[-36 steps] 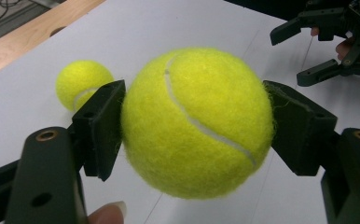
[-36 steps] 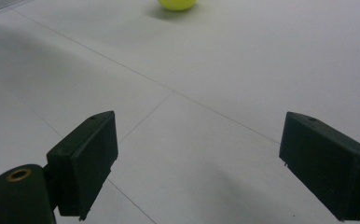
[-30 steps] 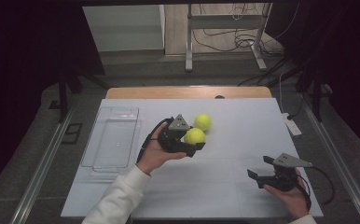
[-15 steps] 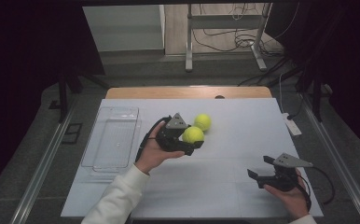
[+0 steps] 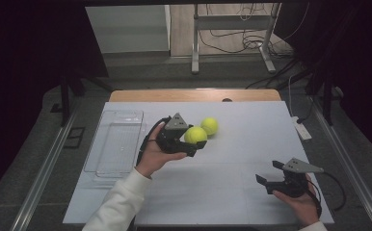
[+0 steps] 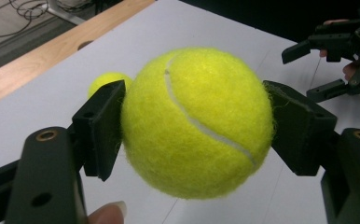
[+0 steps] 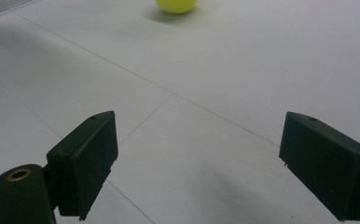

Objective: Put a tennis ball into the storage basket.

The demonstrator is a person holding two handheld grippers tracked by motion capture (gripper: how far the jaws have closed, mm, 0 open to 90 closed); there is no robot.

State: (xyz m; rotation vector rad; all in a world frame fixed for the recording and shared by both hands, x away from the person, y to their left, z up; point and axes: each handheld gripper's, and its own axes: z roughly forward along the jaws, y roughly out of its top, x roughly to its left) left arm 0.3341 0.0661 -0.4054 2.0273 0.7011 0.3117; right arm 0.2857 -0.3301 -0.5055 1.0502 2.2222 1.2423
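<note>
High view: the left gripper (image 5: 190, 140) holds a fuzzy yellow-green tennis ball (image 5: 195, 134) clear of the white counter (image 5: 222, 192); a second yellow-green tennis ball (image 5: 209, 125) rests just beyond; a clear plastic tray (image 5: 116, 144) lies to the left.
Left gripper view: fingers (image 6: 101, 126) clenched on the held ball's sides.
Right gripper view: fingers (image 7: 87, 158) released, nothing between them.
Risk: the felt ball may squirt out if grip pressure eases or lands off-centre.
</note>
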